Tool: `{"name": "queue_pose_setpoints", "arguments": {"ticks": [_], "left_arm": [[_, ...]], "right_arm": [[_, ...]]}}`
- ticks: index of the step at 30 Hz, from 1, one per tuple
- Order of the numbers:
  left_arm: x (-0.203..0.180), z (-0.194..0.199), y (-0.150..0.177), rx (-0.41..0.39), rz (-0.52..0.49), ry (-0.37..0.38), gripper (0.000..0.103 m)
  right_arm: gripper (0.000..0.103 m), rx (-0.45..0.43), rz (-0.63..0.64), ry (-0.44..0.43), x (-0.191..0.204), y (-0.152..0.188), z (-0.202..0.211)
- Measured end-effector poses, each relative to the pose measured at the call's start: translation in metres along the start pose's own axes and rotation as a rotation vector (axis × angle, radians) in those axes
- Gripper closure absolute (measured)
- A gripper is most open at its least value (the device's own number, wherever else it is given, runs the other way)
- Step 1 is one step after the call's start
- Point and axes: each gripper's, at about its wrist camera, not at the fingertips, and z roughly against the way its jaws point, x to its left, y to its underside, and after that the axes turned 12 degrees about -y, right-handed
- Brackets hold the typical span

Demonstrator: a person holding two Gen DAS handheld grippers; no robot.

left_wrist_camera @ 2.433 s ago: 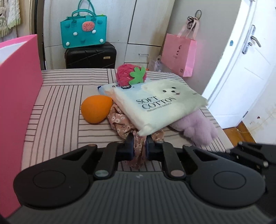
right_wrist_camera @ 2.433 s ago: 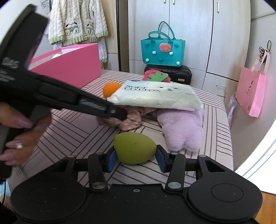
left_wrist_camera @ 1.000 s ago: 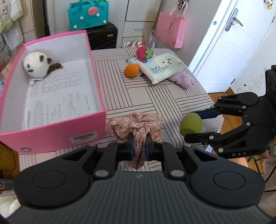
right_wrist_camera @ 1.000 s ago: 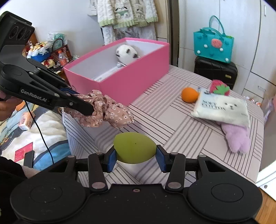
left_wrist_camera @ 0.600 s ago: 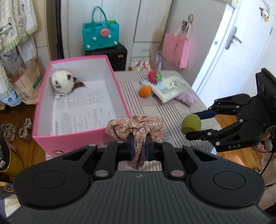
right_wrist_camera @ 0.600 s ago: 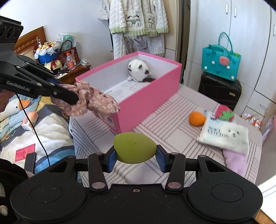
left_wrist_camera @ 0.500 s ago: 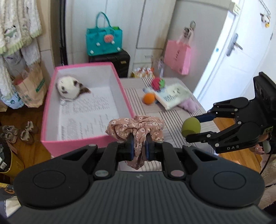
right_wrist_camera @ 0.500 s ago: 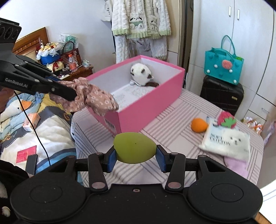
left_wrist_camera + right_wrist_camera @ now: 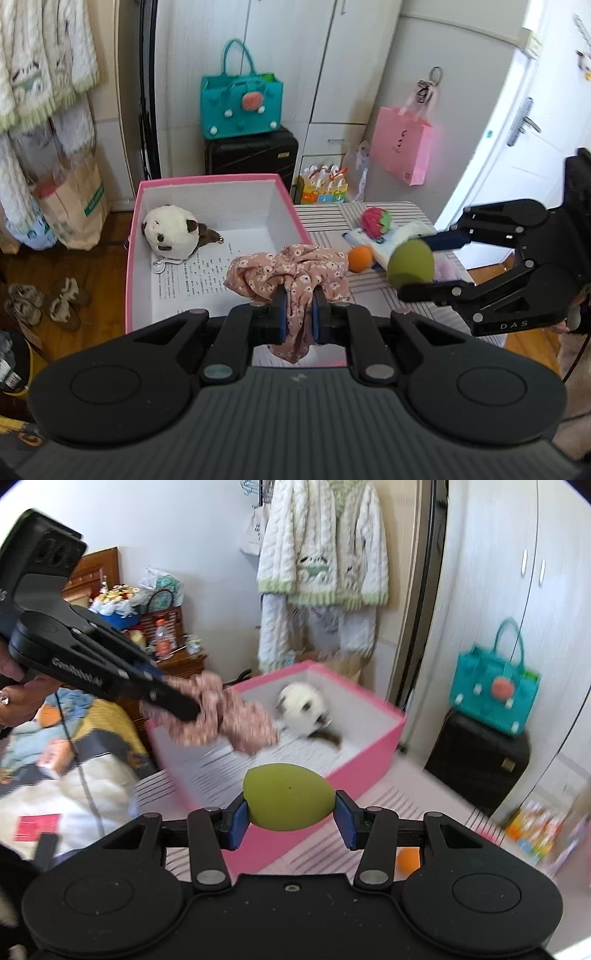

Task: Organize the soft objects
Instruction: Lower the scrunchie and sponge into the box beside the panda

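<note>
Left wrist view: a floral scrunchie [image 9: 291,275] is being held pinched in the left gripper [image 9: 295,319] over the pink box [image 9: 130,258], a green sponge [image 9: 290,796] is being clamped by the right gripper [image 9: 291,821], and release into the box is likely being called for next.

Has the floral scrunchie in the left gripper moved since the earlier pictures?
Yes. The floral scrunchie, clamped in the left gripper, went from the striped table to above the pink box.
</note>
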Motion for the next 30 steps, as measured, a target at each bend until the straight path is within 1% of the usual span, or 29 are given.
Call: {"name": "queue_pose_setpoints", "arguments": {"ticks": [3, 6, 8, 12, 17, 20, 25, 30], "left_arm": [[0.014, -0.030, -0.013, 0.036, 0.039, 0.007, 0.091], [0.026, -0.062, -0.026, 0.075, 0.079, -0.001, 0.091], [0.032, -0.080, -0.034, 0.101, 0.092, -0.008, 0.091], [0.040, -0.110, -0.047, 0.128, 0.110, -0.027, 0.091], [0.046, -0.147, -0.061, 0.162, 0.128, -0.043, 0.091], [0.052, -0.165, -0.064, 0.177, 0.147, -0.042, 0.091], [0.063, -0.191, -0.063, 0.218, 0.184, -0.032, 0.091], [0.066, -0.209, -0.063, 0.240, 0.189, -0.048, 0.091]], "right_arm": [[0.050, -0.020, 0.050, 0.024, -0.014, -0.016, -0.021], [0.050, 0.005, 0.131, 0.036, -0.022, -0.028, -0.047], [0.050, 0.042, 0.177, 0.027, -0.030, -0.035, -0.064], [0.050, 0.123, 0.219, -0.022, -0.043, -0.049, -0.097], [0.050, 0.243, 0.374, -0.020, -0.050, -0.063, -0.146], [0.050, 0.318, 0.428, -0.035, -0.056, -0.067, -0.168], [0.050, 0.407, 0.448, -0.046, -0.066, -0.070, -0.193], [0.049, 0.483, 0.462, -0.070, -0.071, -0.073, -0.215]]}}
